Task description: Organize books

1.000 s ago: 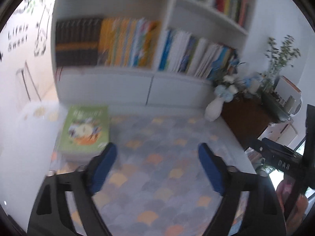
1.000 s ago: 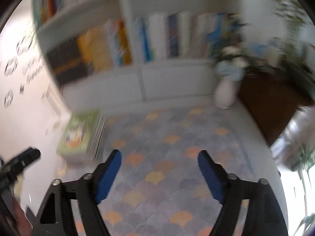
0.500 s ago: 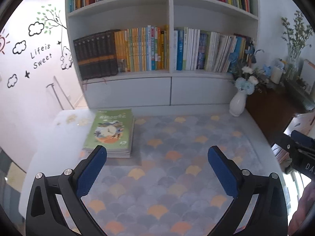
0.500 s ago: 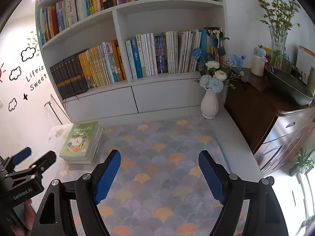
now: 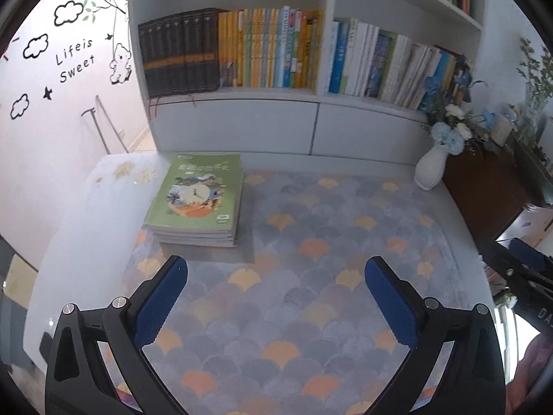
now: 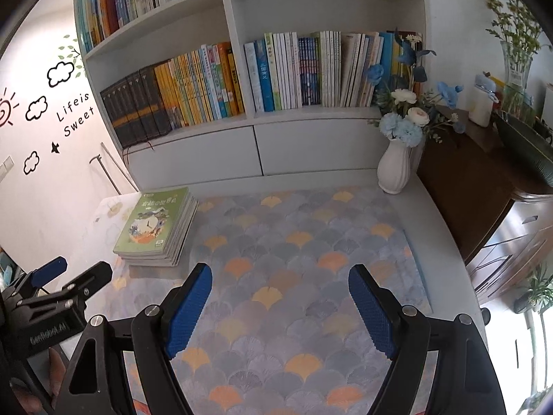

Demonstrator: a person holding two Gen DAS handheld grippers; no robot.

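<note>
A stack of thin books with a green cover on top [image 5: 197, 193] [image 6: 153, 224] lies flat at the far left of a table covered by a fan-patterned cloth [image 5: 311, 276] [image 6: 304, 259]. My left gripper [image 5: 276, 269] hangs wide open above the cloth, just this side of the stack, with nothing between its blue pads. My right gripper [image 6: 280, 276] is open and empty too, to the right of the stack. The left gripper's tips [image 6: 74, 275] show at the left edge of the right wrist view. Behind the table a white bookshelf [image 5: 318, 103] [image 6: 252, 117] holds rows of upright books.
A white vase of blue and white flowers [image 5: 432, 169] [image 6: 394, 166] stands at the table's far right corner. A dark wooden cabinet [image 6: 477, 186] with a glass vase and a dark tray flanks the right side. The wall on the left carries stickers.
Both views swung and blurred a second ago and are steady now. The left gripper's jaws stand wider, and the book stack lies closer in front of its left finger.
</note>
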